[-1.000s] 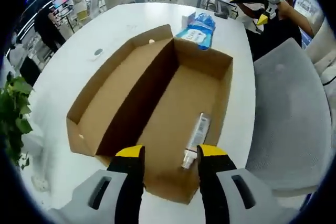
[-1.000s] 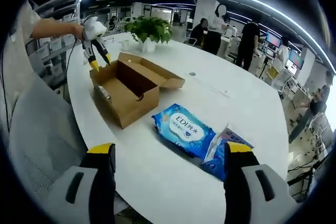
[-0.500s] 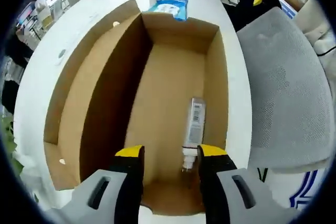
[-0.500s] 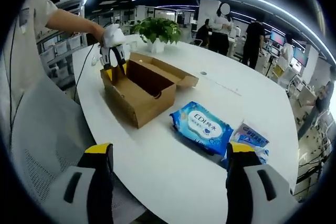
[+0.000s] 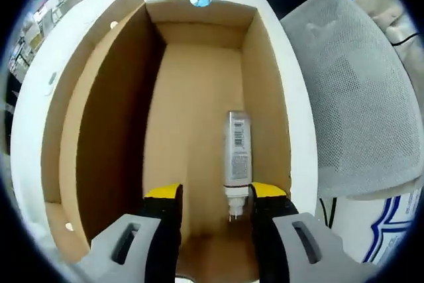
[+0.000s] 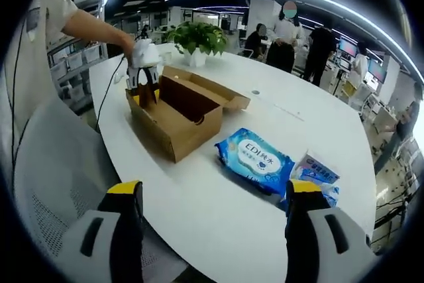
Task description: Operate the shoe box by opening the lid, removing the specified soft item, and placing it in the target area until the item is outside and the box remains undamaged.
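The open cardboard shoe box point(image 5: 262, 91) lies below me in the left gripper view, its lid folded out to the left. A silver tube point(image 5: 236, 154) with a barcode and a white cap lies on the box floor near the right wall. My left gripper point(image 5: 214, 197) is open, its yellow-tipped jaws reaching down into the box just short of the tube's cap. In the right gripper view the shoe box point(image 6: 177, 114) stands on the white table point(image 6: 218, 197), and the left gripper point(image 6: 142, 77) dips into its far end. My right gripper point(image 6: 212, 197) hangs open over the table's near edge, holding nothing.
A blue wet-wipes pack point(image 6: 255, 160) and a smaller pack point(image 6: 317, 175) lie on the table right of the box. A grey mesh chair point(image 5: 358, 97) stands by the table edge. A potted plant point(image 6: 195, 36) sits at the back. Several people stand in the background.
My left gripper has moved lower into the box and closer to the tube. The right gripper has barely moved.
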### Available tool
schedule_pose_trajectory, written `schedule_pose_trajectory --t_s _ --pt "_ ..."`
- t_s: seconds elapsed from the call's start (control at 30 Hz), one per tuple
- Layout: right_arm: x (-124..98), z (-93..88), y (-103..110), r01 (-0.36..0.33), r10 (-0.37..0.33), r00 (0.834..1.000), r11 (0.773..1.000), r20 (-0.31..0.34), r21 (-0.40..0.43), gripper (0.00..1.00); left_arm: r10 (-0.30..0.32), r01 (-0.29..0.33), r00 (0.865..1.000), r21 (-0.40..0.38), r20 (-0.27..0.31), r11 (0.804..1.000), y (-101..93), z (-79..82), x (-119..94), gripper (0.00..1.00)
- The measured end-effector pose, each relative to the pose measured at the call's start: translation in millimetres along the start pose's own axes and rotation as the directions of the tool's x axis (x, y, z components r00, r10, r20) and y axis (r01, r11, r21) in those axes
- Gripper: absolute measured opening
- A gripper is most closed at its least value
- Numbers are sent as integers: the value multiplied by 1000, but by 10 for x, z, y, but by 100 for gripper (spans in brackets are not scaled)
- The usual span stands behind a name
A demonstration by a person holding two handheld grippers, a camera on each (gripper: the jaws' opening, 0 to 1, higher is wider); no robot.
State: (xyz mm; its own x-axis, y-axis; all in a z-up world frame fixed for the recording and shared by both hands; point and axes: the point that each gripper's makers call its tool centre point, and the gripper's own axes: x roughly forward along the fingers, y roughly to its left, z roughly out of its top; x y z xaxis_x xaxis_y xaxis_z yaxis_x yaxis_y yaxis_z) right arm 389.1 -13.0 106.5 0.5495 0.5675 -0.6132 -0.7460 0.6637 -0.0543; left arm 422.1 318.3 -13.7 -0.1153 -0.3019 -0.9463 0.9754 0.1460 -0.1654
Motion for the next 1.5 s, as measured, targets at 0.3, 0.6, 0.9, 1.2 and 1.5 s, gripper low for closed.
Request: schedule_pose_trajectory --t_s 0.3,0.6,0.9,1.2,1.5 --pt "4 -52 -23 10 -10 1000 1000 -12 16 84 -14 14 1000 6 -3 1000 -2 -31 85 38" --pt "7 -57 -33 11 -11 1000 1000 -10 21 84 23 -22 1000 -20 19 1000 89 -13 47 44" --pt "-12 -55 -58 12 -12 1000 1000 -6 26 84 31 -30 999 -34 36 999 84 12 12 40" --pt "17 -66 -24 3 -3 1000 1000 -8 31 84 -12 14 999 -32 50 999 -2 59 62 39" --pt "-3 -88 -54 13 -12 1000 999 -9 41 84 -13 15 997 -32 73 999 -14 90 124 38"
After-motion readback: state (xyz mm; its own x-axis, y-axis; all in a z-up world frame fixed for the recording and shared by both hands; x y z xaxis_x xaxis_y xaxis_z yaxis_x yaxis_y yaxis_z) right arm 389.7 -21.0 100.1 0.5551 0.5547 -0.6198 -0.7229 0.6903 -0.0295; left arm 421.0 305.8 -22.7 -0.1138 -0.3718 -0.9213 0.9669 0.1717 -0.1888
